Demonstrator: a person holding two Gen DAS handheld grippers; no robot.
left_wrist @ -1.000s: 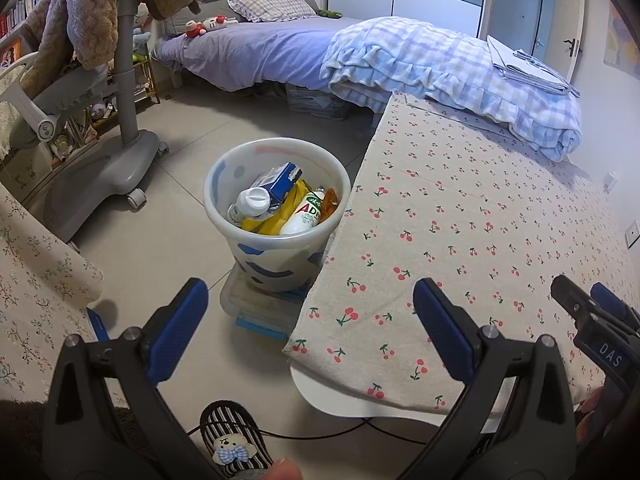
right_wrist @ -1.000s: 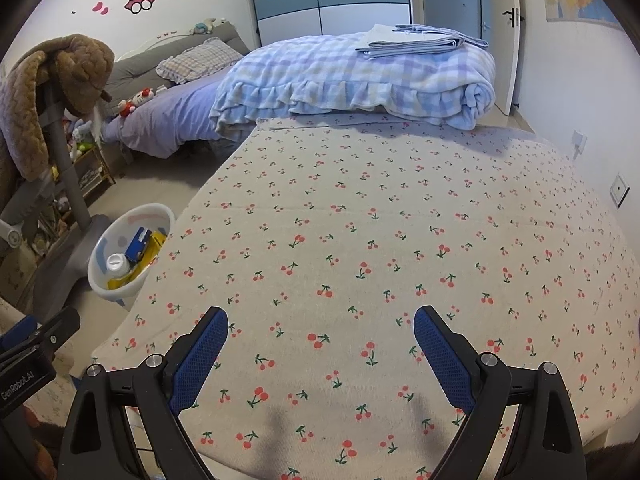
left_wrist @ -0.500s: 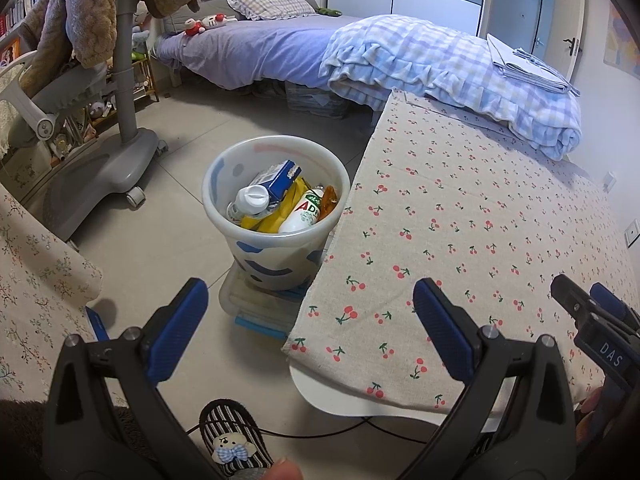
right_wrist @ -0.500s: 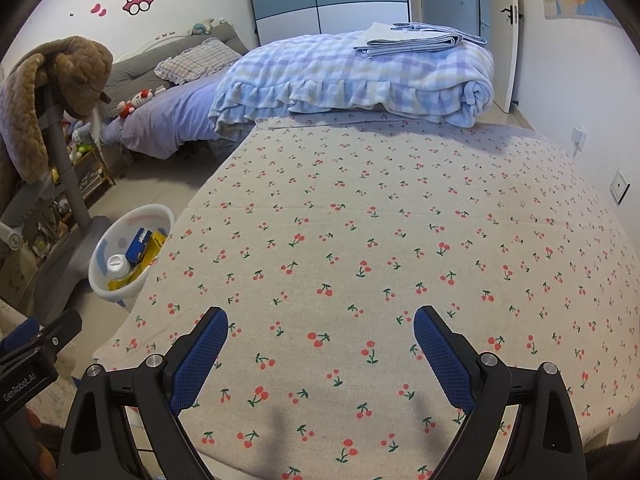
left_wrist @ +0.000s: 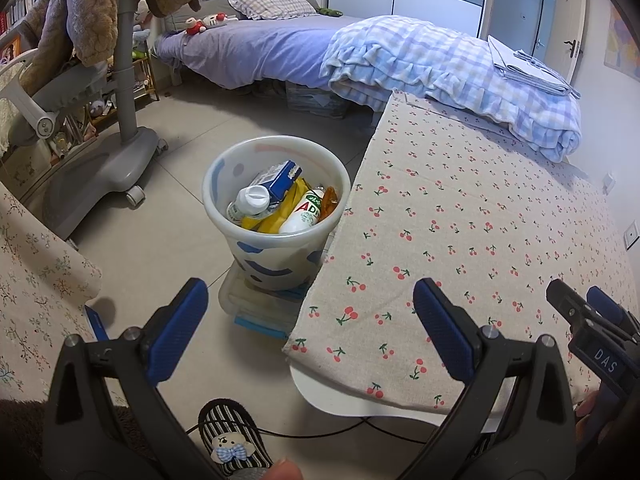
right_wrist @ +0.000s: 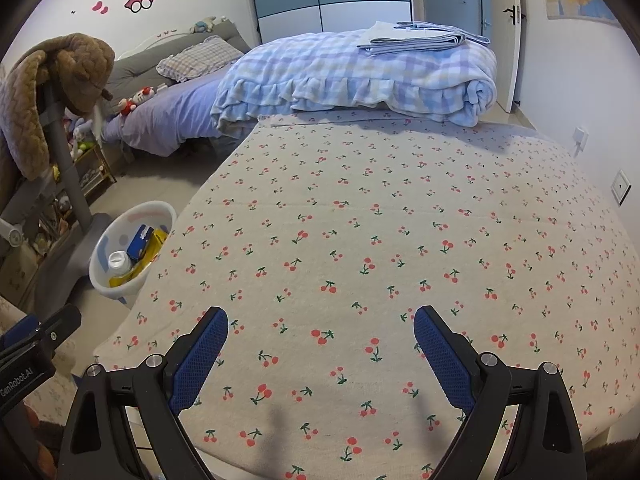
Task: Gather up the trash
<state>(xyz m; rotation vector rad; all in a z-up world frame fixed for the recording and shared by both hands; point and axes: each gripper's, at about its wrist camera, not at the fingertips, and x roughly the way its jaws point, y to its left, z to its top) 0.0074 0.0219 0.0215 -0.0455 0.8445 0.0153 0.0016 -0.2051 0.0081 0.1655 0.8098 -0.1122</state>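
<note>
On the floor just beside the surface's left edge, at 11 o'clock from the left tongs (left_wrist: 306, 310), stands the white trash bin (left_wrist: 276, 240) with blue and pink marks. It rests on a flat clear plastic box (left_wrist: 256, 304). Inside the bin: a white bottle with round cap (left_wrist: 252, 199), a blue carton (left_wrist: 282, 175), yellow wrapper (left_wrist: 276, 216), a white bottle with green-red label (left_wrist: 306, 213), an orange wrapper (left_wrist: 330, 199). Bin is upright, packed near the rim.

Left tongs spread wide, nothing between the blue pads (left_wrist: 176, 328); they hang over the floor and the surface's near corner. Right tongs (right_wrist: 320, 342) also spread wide, empty, over the cherry-print cloth (right_wrist: 380, 240) covering the surface (left_wrist: 340, 398). No loose items visible on the cloth. From the right wrist view the bin sits at 10 o'clock, partly cut by the cloth's edge.

At 12 o'clock beyond the surface, a blue checked blanket (right_wrist: 360, 76) is rolled up, folded cloth (right_wrist: 416, 38) on top. Bed with purple sheet (left_wrist: 256, 50) at 12 o'clock in the left view, plush toys (left_wrist: 204, 22) on it. Grey chair base (left_wrist: 108, 160) at 10 o'clock, brown quilted cover (left_wrist: 80, 12) draped above. A striped slipper (left_wrist: 232, 438) shows at 6 o'clock between the left tongs, with a fingertip (left_wrist: 286, 471) at the frame's bottom edge. Black cable (left_wrist: 360, 426) lies on the floor under the surface's corner.
</note>
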